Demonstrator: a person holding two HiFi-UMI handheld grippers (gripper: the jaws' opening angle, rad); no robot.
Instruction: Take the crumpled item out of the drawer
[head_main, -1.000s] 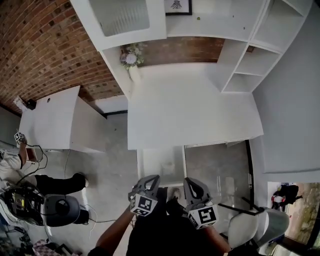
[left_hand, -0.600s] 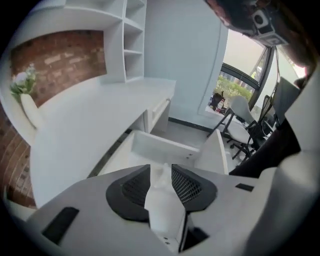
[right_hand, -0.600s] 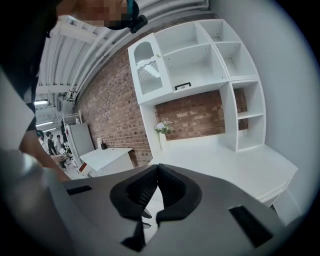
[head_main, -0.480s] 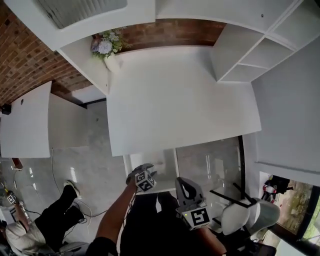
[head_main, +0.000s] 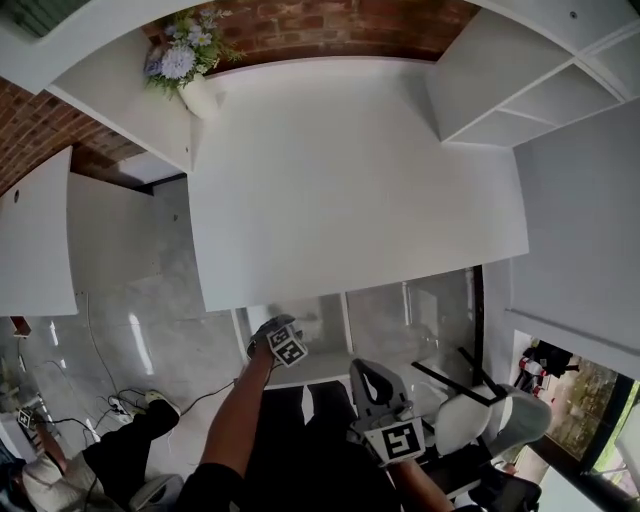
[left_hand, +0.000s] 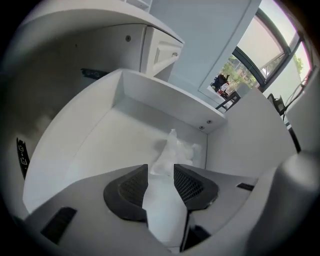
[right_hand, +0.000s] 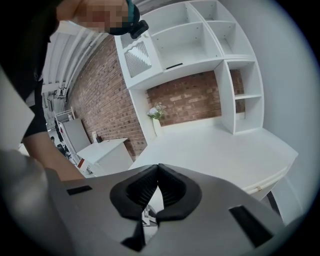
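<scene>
The right gripper (right_hand: 157, 175) hangs near the body, fingers together on nothing. The left gripper (left_hand: 161, 172) is inside the open drawer (left_hand: 90, 145), fingers opening. The crumpled item (left_hand: 176, 149) lies just beyond them by the far right corner, ungrasped. Next, I judge: advance and pinch.

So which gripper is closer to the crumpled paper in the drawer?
Left. The left gripper is inside the drawer, jaws opening with the crumpled paper between them; the right gripper hangs outside.
</scene>
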